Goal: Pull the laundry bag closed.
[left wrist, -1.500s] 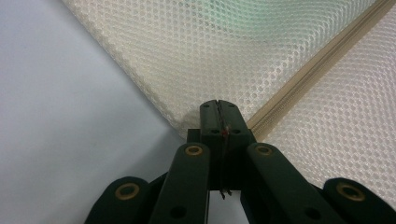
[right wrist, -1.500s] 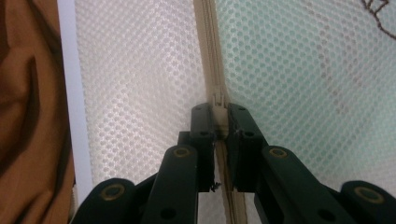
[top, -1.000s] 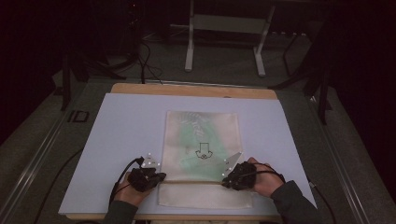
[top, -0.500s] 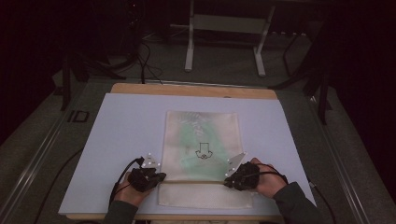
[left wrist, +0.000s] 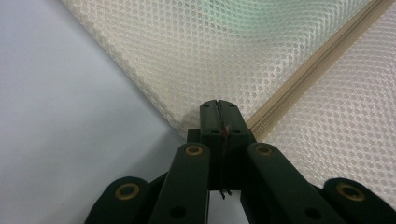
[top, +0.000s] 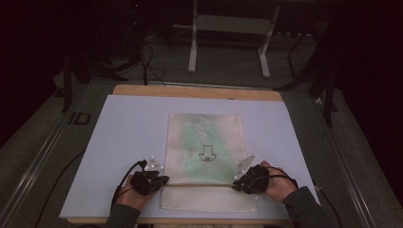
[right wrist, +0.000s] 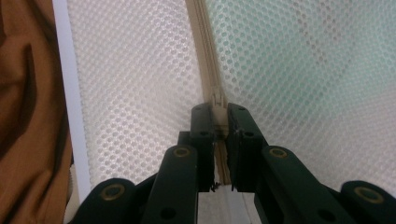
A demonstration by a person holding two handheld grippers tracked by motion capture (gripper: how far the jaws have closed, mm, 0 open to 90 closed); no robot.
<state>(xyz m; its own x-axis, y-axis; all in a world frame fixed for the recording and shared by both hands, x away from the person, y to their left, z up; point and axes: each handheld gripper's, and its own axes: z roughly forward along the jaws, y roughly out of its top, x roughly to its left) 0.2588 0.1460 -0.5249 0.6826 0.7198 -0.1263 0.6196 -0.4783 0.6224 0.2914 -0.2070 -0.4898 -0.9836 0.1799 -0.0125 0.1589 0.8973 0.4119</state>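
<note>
Overhead, a cream mesh bag (top: 205,159) lies flat on the white bench (top: 128,142), its long axis running away from the person, zipper (top: 199,185) crosswise near the front. Left gripper (top: 160,180) and right gripper (top: 236,185) meet the zipper's ends. Left gripper view: fingers (left wrist: 211,122) pinched together on the bag's edge. Right gripper view: fingers (right wrist: 202,123) clamp the zipper pull (right wrist: 218,100).

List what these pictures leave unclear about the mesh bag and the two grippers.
- Bag contents: a green item with a small dark print shows through the mesh in the high view, too blurred to identify.
- Zipper pull: mostly hidden between the right gripper jaws.
- Left gripper: jaws closed at the bag's edge; whether mesh is pinched is hidden.
</note>
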